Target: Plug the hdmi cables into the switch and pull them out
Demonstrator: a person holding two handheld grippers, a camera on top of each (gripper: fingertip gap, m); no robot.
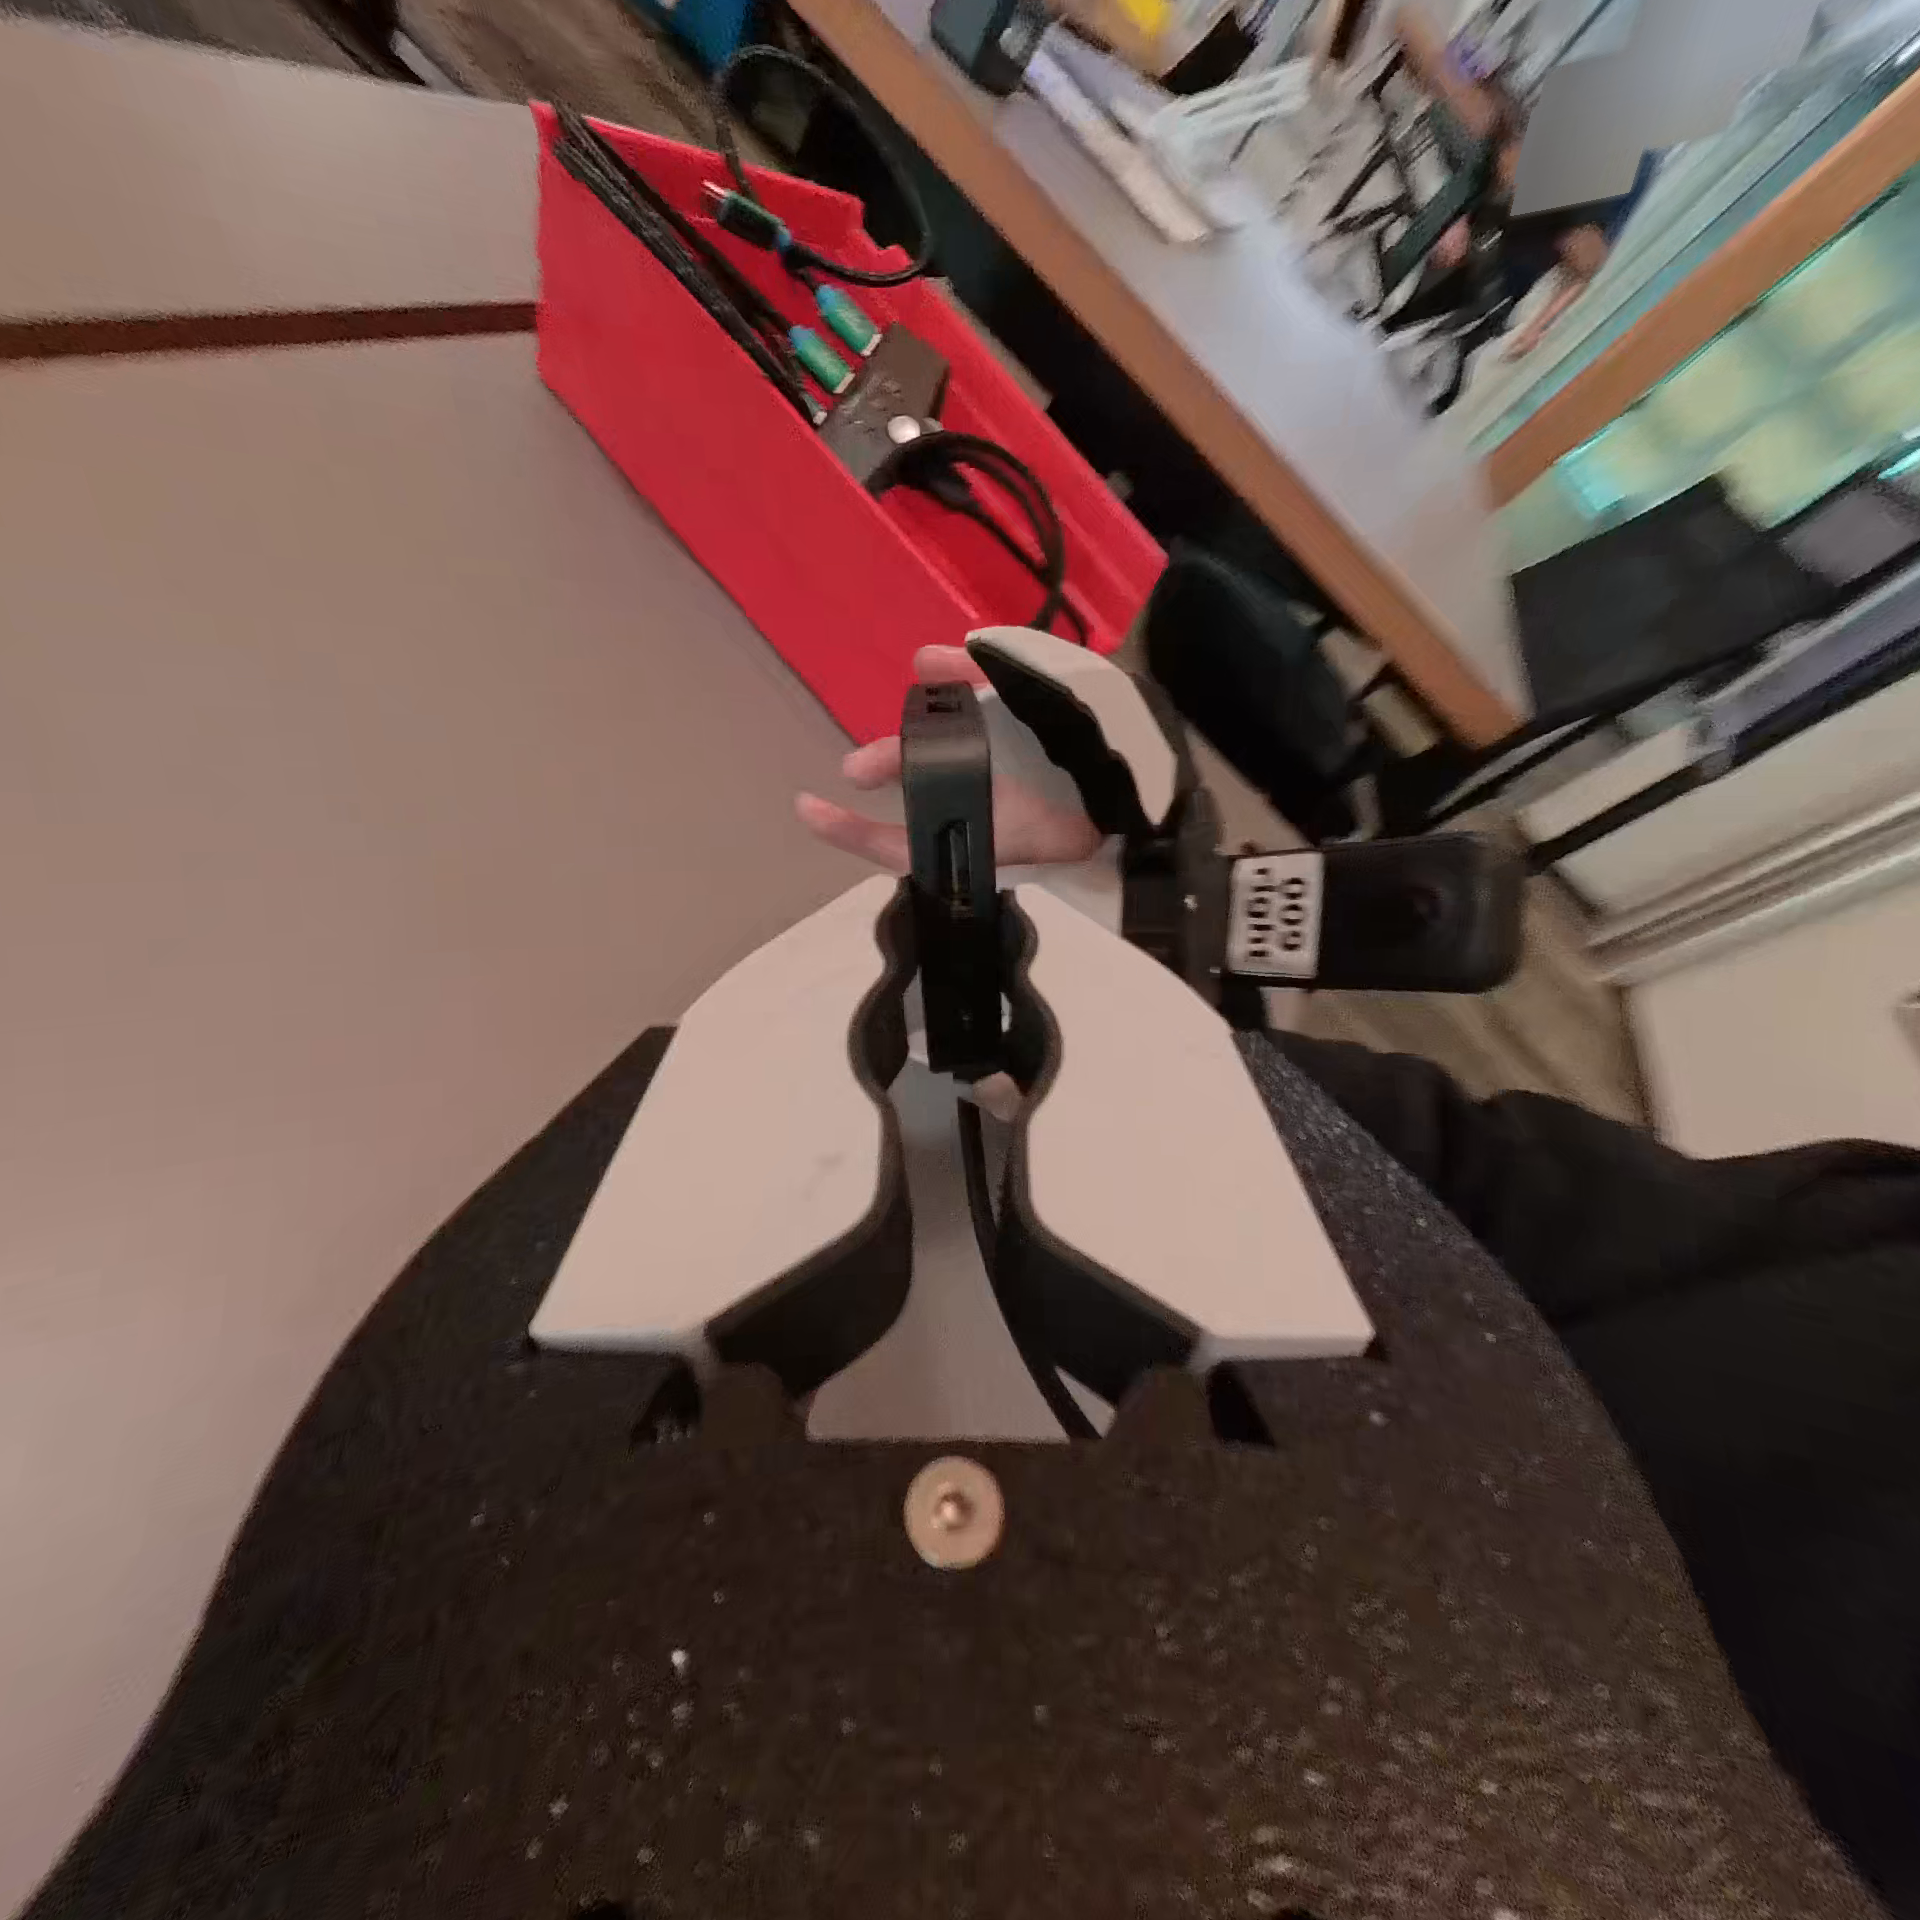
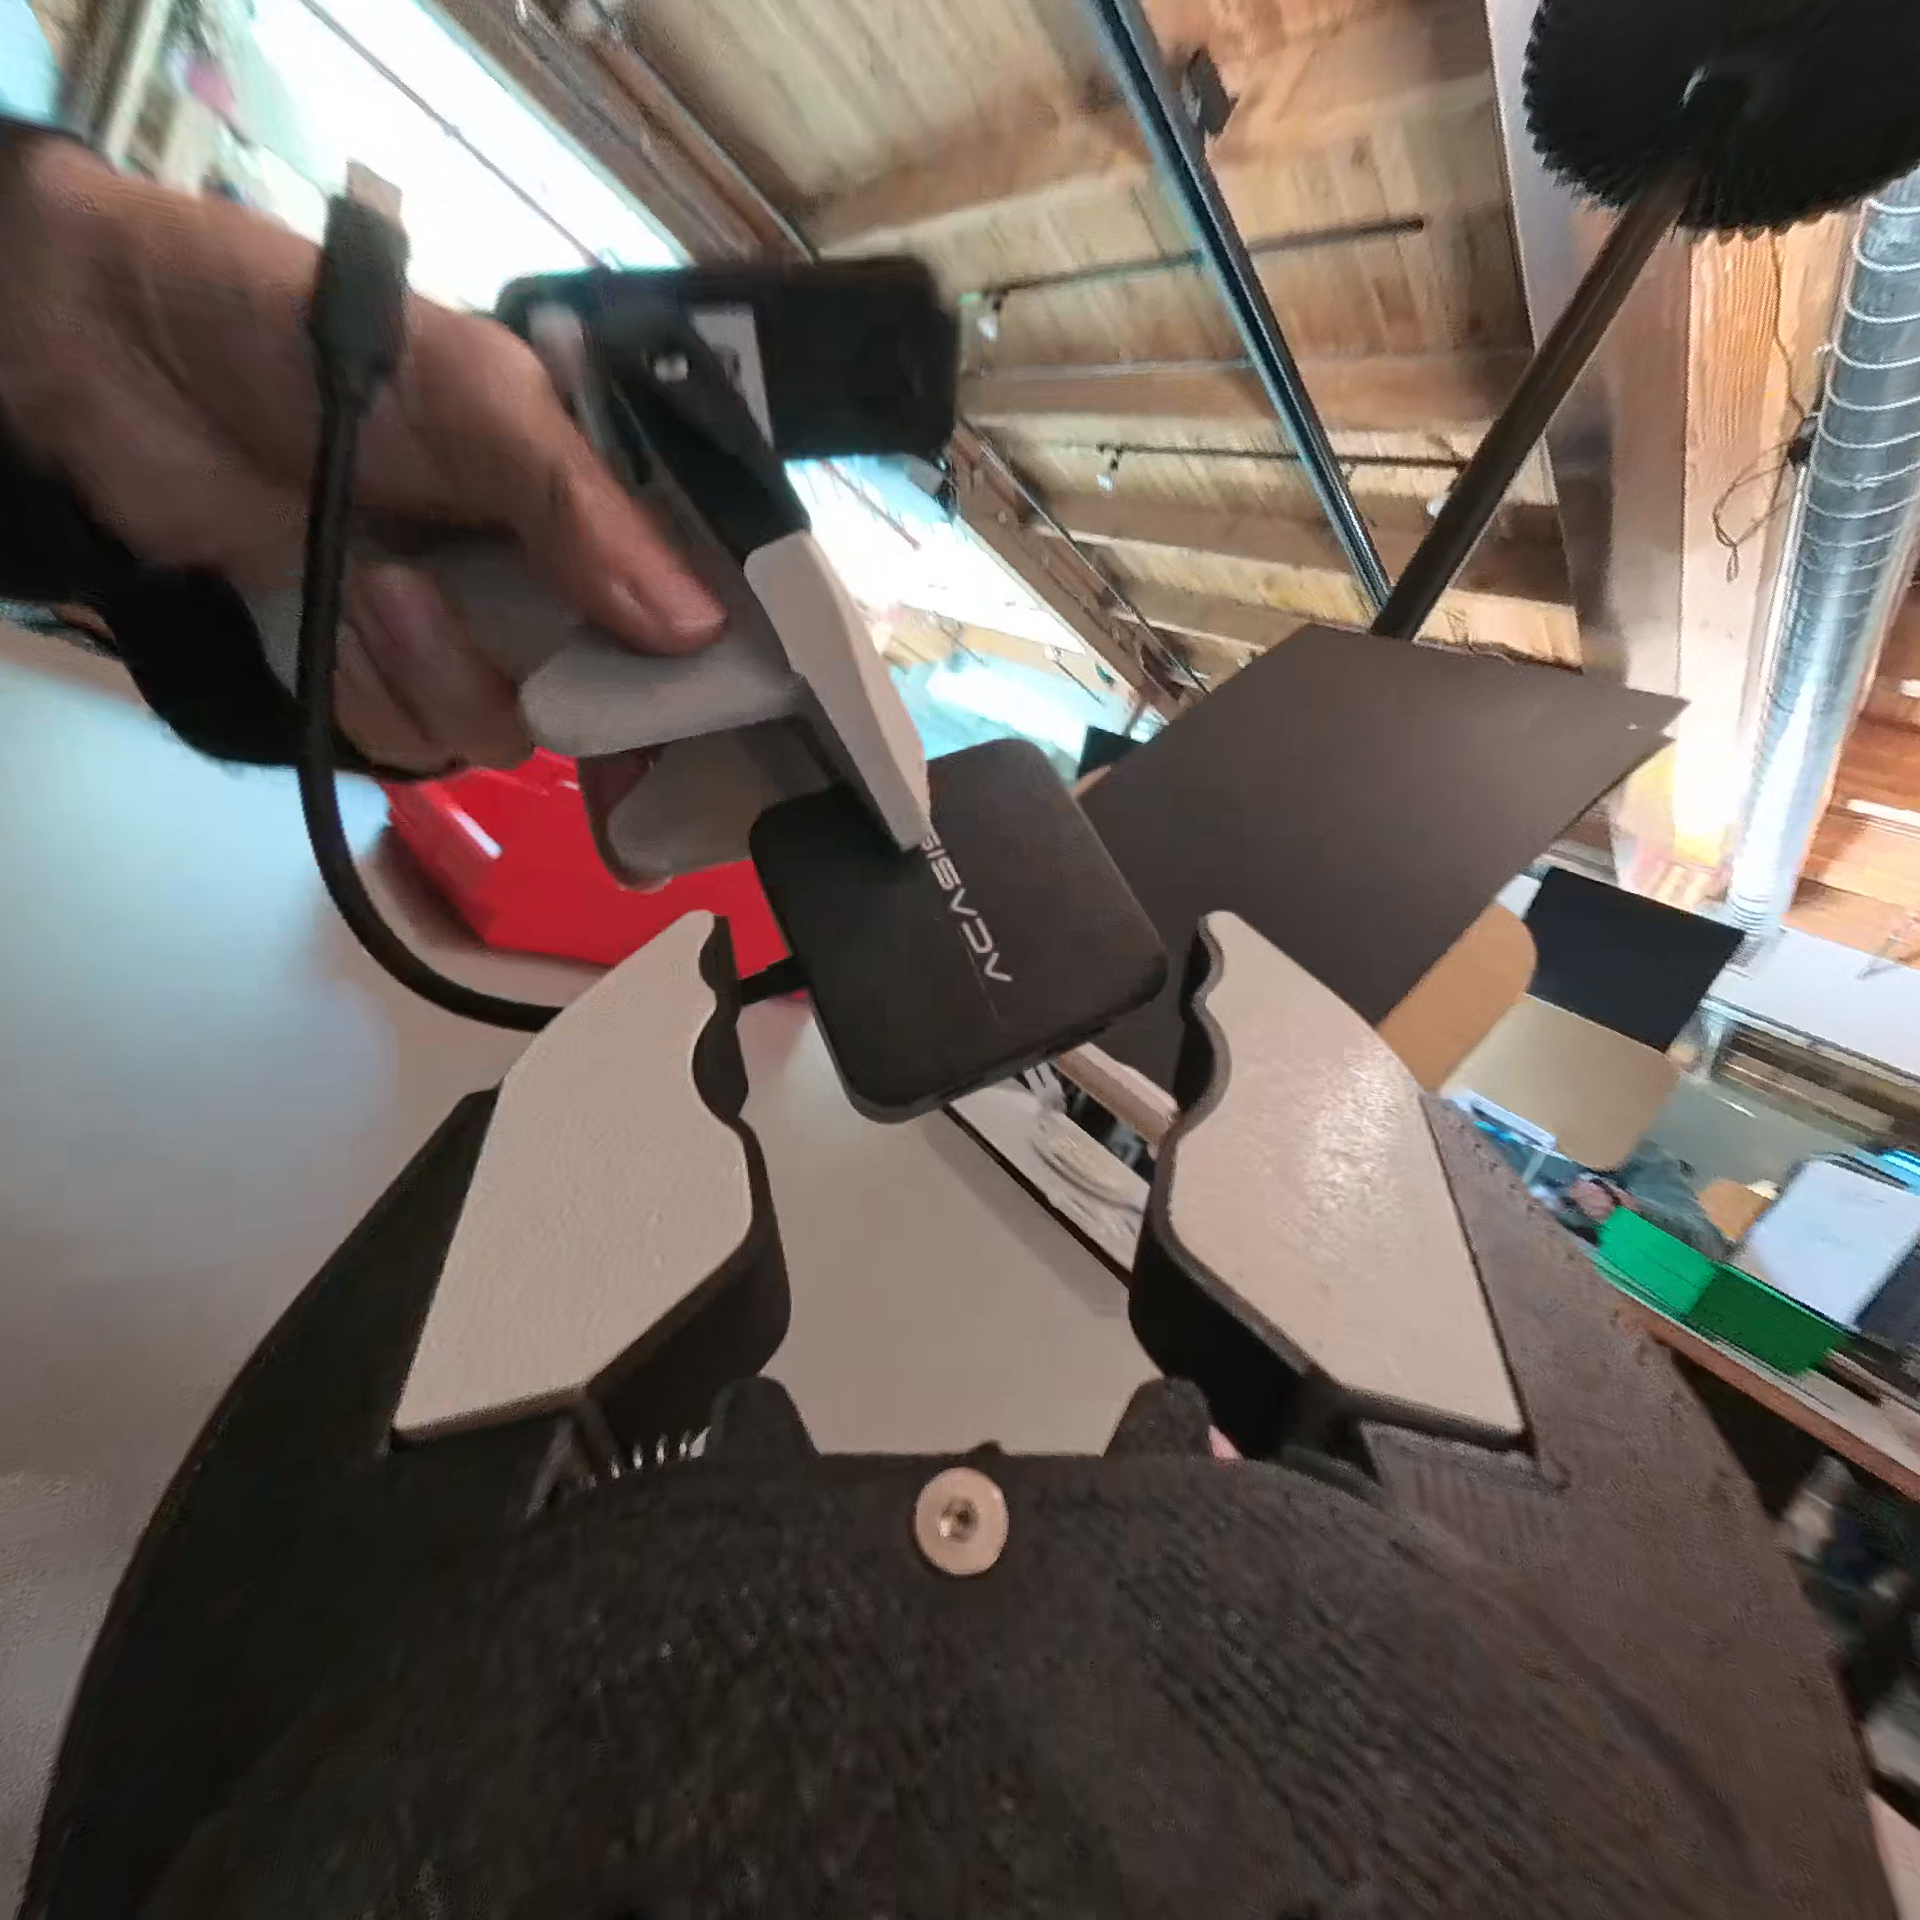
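Observation:
My left gripper (image 1: 951,904) is shut on a flat black switch (image 1: 940,769), held edge-on above the table with an empty port facing the camera. A black cable (image 1: 982,1195) hangs down between my left fingers. In the right wrist view the same switch (image 2: 966,935) sits just beyond and between the tips of my right gripper (image 2: 956,935), which is open and empty. The left gripper's finger (image 2: 842,686) clamps the switch there. The black cable (image 2: 322,582) loops over the hand, and its loose plug (image 2: 369,197) points up. A right gripper finger (image 1: 1070,717) shows behind the switch.
A red bin (image 1: 727,499) on the beige table (image 1: 260,727) holds a second black switch (image 1: 883,416) with green-plug cables (image 1: 821,343) and black cables. The bin also shows in the right wrist view (image 2: 540,862). A black board (image 2: 1351,810) and green boxes (image 2: 1714,1288) stand beyond.

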